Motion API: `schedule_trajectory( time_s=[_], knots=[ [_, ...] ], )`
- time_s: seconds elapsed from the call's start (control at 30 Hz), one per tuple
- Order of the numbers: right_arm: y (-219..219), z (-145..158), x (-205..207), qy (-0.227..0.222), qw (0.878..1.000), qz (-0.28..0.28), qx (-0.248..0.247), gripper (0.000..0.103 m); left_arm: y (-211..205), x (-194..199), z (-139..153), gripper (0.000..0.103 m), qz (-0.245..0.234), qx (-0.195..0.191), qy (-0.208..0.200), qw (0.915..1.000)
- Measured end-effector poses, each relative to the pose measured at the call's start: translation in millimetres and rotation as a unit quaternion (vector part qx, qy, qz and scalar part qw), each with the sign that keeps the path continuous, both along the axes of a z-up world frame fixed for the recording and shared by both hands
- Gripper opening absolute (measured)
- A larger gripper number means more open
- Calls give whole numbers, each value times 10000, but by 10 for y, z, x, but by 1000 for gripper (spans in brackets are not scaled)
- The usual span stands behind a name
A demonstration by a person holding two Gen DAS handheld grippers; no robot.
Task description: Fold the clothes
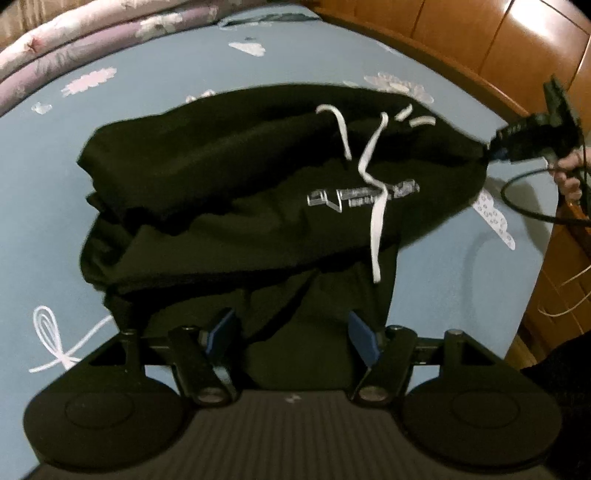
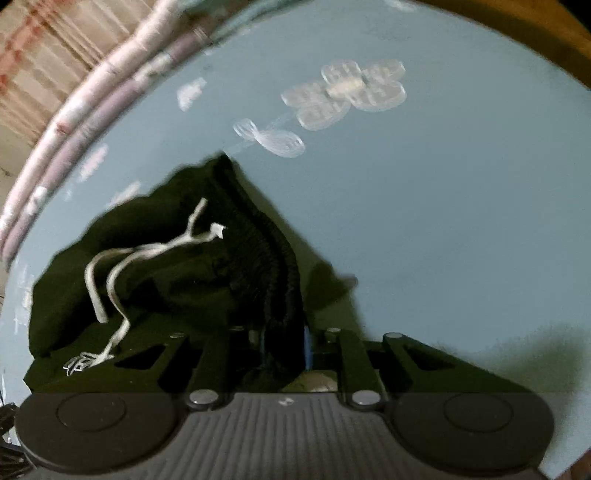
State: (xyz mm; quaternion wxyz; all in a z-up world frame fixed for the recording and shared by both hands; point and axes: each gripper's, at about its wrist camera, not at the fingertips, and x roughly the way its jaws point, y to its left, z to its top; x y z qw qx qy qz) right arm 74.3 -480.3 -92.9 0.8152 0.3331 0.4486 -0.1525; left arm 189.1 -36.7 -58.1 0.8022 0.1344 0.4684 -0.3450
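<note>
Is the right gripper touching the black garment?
Touching. The right wrist view shows the right gripper closed on the black garment's ribbed waistband.

We saw both views dim and cool-toned, with the black garment so dark that its folds nearly vanished, while the white drawstring stood out bright. The right wrist view was smeared by motion blur, its flower print on the blue bedsheet soft and doubled, and a soft dark shadow lay on the sheet at lower right. Fisheye distortion bent the bed edge and wooden panels into curves toward the rims.
</note>
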Motion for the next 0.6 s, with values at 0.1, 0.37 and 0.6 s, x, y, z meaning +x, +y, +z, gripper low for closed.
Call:
schedule_trajectory(
  time_s=[0.1,0.37,0.6],
  knots=[
    [88,81,10,241,9990,81,-380,28,196,68,113,67,170,-95,-134,9997],
    [256,610,7,-403,9964,-329,-669,45,912,511,208,66,927,-244,-406,9946],
    [765,788,213,-426,9953,-207,-849,45,1294,1272,-172,44,1439,-597,124,9877]
  ],
)
